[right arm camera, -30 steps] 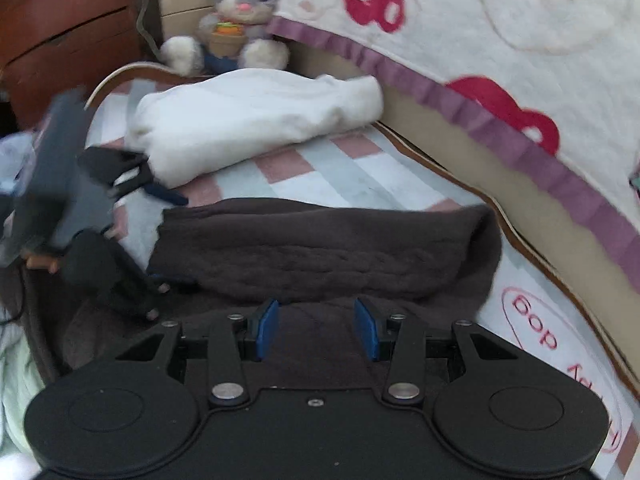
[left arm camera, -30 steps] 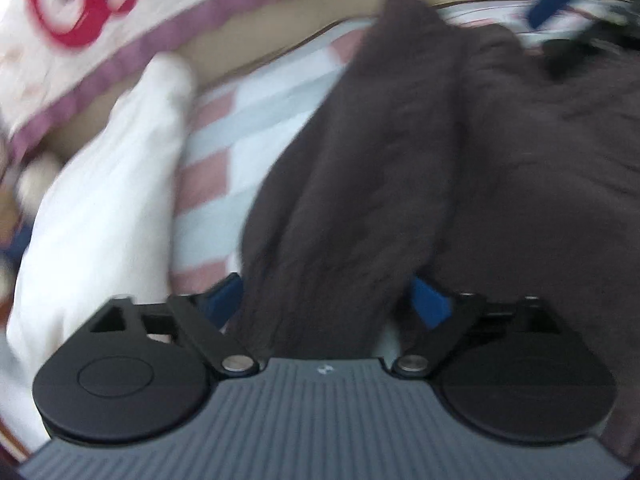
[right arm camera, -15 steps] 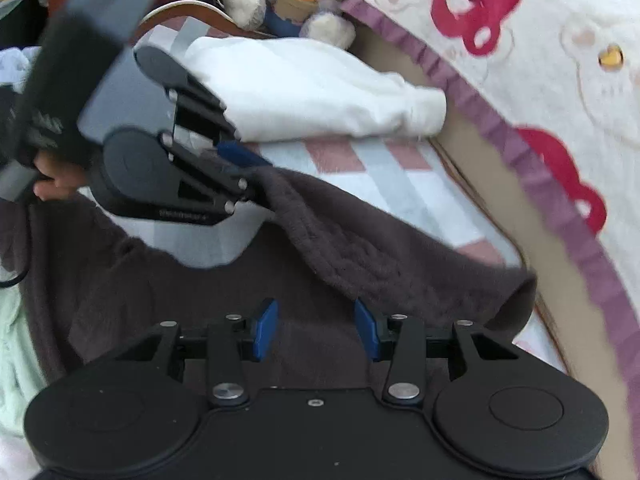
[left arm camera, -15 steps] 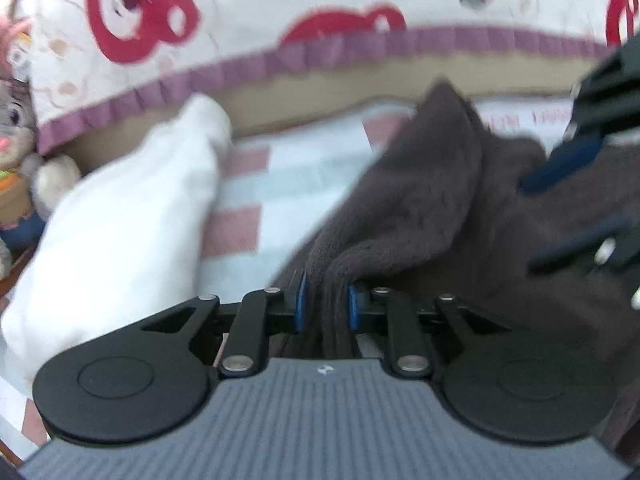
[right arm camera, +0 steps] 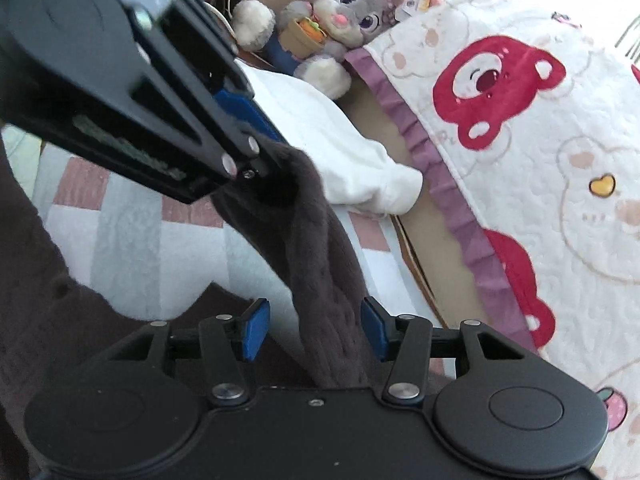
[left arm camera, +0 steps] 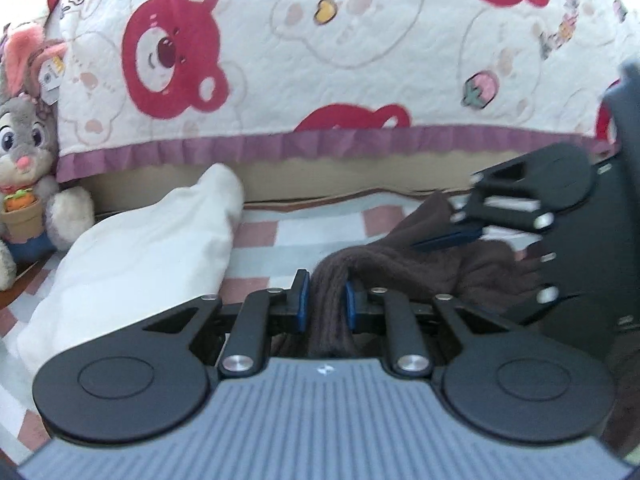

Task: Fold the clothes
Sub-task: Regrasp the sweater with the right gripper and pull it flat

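The left gripper [left arm camera: 325,300] is clamped on a bunched edge of the brown garment [right arm camera: 320,264]. From there the cloth runs as a taut band straight into the right gripper [right arm camera: 314,330], whose jaws are opening — the band lies between the pads, touching only one, unpinched. The rest trails on the checked bedsheet [right arm camera: 132,236] below.

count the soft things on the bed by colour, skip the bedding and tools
brown: 1, the garment
white: 1, the bundle
grey: 1, the plush rabbit
total: 3
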`<state>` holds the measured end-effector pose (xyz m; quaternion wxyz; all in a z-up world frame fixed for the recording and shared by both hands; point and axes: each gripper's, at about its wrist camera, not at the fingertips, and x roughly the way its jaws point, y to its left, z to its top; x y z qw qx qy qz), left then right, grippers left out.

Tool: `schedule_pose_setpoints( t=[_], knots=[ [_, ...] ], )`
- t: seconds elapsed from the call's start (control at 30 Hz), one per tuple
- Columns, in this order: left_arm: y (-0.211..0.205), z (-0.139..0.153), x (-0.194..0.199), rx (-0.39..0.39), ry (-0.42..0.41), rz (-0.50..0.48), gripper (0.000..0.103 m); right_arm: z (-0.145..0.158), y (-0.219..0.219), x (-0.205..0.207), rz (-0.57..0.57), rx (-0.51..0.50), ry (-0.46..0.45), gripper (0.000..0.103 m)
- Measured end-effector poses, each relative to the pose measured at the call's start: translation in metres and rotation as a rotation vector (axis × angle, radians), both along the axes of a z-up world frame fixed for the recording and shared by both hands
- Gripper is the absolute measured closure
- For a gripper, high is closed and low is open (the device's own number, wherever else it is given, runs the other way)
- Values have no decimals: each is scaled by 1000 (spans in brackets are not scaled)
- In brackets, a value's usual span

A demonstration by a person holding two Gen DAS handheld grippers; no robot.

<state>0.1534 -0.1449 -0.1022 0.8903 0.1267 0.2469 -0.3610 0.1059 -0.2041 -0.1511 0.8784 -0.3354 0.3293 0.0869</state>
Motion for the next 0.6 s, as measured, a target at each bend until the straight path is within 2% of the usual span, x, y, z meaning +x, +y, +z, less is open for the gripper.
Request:
schedule_pose_setpoints(
  t=[0.07,0.1,0.17,0.2,0.23,0.27,0.33,0.43,0.5,0.6],
  knots=[
    [0,4,-2,-23,16,-9,88,0,1,4,-24,-9,-18,49],
    [0,6,-3,-33,22,-14,92,1,1,5,-46,3,-29,49],
    [1,8,-7,-55,27,-30,92,3,-3,8,-83,46,-41,50],
    [0,10,-9,-56,24,-37,93,5,-6,9,-101,72,-44,57],
    [-1,11,-11,-52,18,-43,94,9,-12,10,-137,126,-39,96],
    [-2,12,-13,-49,11,-48,94,15,-23,13,-194,225,-11,94],
    [-2,15,-15,-54,11,-46,94,26,-44,16,-277,395,20,96],
    [0,12,-11,-70,52,-10,90,37,-65,15,-358,425,-19,96],
    [2,5,-6,-48,77,22,81,47,-86,12,-424,447,-53,96],
    [-4,-21,2,122,95,60,80,62,-125,3,-537,462,-128,97]
  ],
)
